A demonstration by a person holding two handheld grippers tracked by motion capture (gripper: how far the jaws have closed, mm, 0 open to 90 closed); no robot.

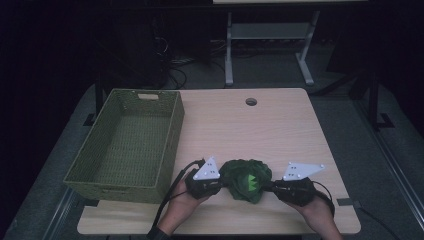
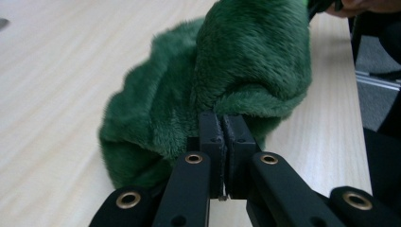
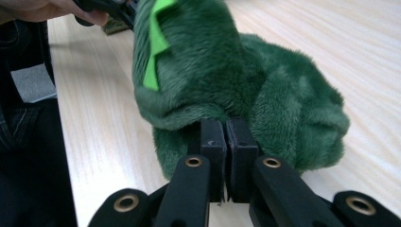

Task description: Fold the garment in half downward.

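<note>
The green plush toy (image 1: 247, 181) sits near the table's (image 1: 280, 130) front edge, between both grippers. The left gripper (image 2: 221, 124) and right gripper (image 3: 229, 127) each pinch only fur. Risk: pile slipping free, dropping it short of the basket (image 1: 131, 142).

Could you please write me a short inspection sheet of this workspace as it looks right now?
Surface: light wooden table, round cable hole near the far edge.
Job's things: dark green plush toy with bright green felt patches, near the front edge; green woven basket at the left, nothing seen inside.
Clutter: nothing seen.
Grippers: left gripper and right gripper each closed on a fold of the plush, from opposite sides.
Cables: black cable trailing from the left gripper.
Surroundings: dark room; grey table frame and floor cables beyond.
</note>
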